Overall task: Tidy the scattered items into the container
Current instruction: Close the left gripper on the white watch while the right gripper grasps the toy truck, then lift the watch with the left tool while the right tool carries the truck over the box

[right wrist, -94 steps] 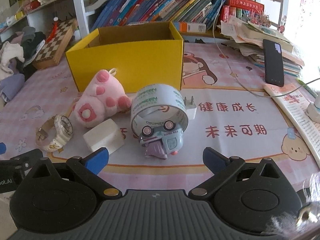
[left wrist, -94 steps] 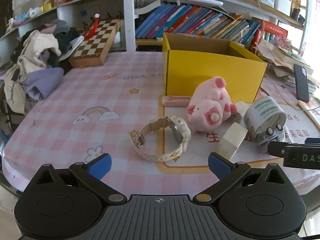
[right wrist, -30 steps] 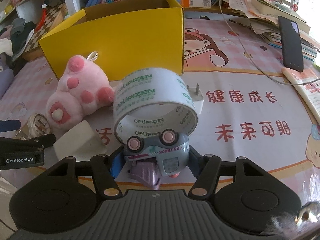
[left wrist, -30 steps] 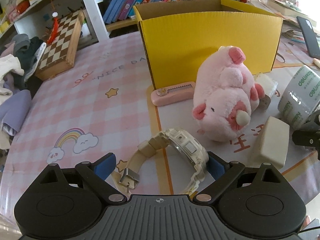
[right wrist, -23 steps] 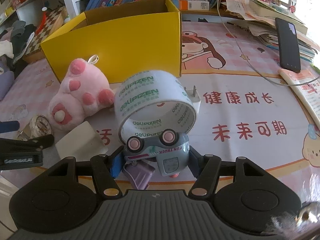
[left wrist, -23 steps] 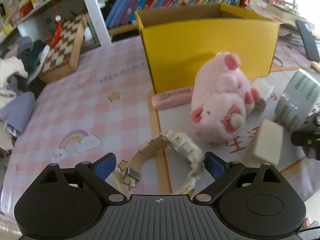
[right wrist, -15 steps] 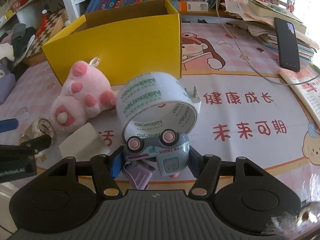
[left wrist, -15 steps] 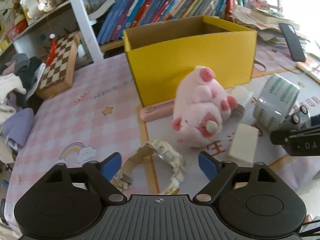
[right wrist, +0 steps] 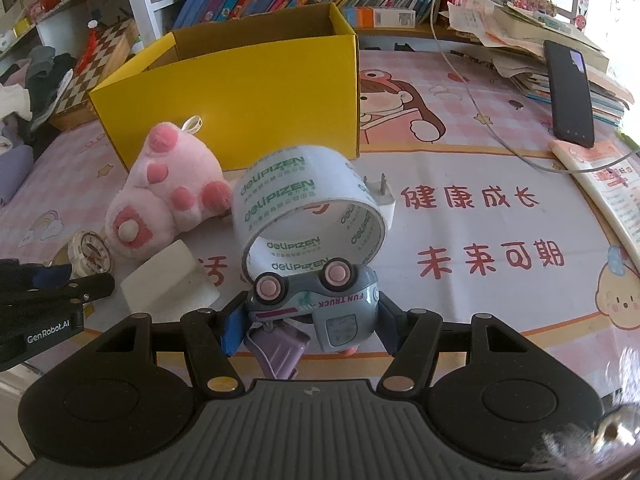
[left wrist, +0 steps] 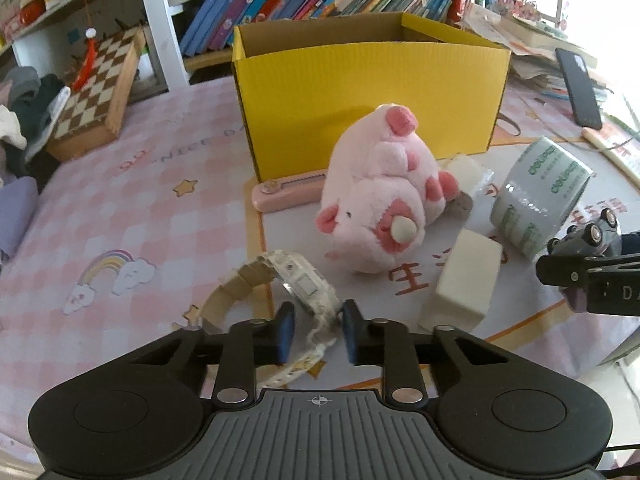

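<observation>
From the left wrist view, my left hand-held gripper [left wrist: 316,334] pinches the strap of the cream watch [left wrist: 280,284] between its blue pads. The watch stands on its edge on the desk [left wrist: 132,216], its face turned up and to the right, its loop running away from me to the left. Just behind it lies the pink plush pig [left wrist: 380,196], on its side with the snout toward me; it stands between my gripper and the yellow box [left wrist: 372,92]. A pink utility knife [left wrist: 288,196] lies along the foot of the box wall, touching the pig. A white block [left wrist: 464,280] lies to the right of the watch, near it, and the tape roll [left wrist: 540,196] is beyond. The left part of the desk is free, as far as the chessboard [left wrist: 96,88].

From the right wrist view, my right hand-held gripper [right wrist: 308,320] is closed on the grey toy truck [right wrist: 316,300]. The truck lies on its side, wheels up toward the tape roll [right wrist: 308,208], its long axis across the fingers. The roll stands on its edge, touching the truck, its hole toward me. A white plug [right wrist: 384,200] lies just behind the roll. The box [right wrist: 240,92] is open on top, behind the pig [right wrist: 160,196]. To the right the desk is free up to the cable [right wrist: 500,136] and the phone [right wrist: 568,92].
</observation>
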`<state>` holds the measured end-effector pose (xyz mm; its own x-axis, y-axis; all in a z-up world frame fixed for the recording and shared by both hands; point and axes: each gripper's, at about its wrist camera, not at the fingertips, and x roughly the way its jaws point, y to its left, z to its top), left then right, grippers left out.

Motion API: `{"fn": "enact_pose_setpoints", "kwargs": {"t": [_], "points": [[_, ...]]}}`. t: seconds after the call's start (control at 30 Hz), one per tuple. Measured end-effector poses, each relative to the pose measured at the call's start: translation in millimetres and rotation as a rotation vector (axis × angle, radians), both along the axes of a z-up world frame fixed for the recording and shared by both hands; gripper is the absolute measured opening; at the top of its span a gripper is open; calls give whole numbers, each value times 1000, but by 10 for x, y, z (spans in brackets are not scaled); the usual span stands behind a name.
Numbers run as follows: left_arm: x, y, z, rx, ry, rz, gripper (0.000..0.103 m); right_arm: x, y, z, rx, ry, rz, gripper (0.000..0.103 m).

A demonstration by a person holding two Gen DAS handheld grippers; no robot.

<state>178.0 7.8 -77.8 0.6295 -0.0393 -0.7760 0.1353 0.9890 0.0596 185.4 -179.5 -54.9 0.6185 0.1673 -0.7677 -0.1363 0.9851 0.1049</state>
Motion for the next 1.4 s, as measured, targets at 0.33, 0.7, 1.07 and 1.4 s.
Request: {"fn": "enact_pose_setpoints", "kwargs": {"t": [0.33, 0.7, 1.07, 1.4], "points": [[-149, 39, 155, -23, -63, 4, 20, -72, 0, 77, 4, -24, 0, 61], [-438, 122, 419, -29, -167, 6, 20, -253, 115, 259, 1, -80, 27, 61], [-789, 118, 704, -41, -291, -67, 20, -567, 218, 542, -13, -154, 41, 61], [-1096, 135, 878, -31, -381, -99, 20, -785, 326, 751, -19, -222, 51, 61]]}}
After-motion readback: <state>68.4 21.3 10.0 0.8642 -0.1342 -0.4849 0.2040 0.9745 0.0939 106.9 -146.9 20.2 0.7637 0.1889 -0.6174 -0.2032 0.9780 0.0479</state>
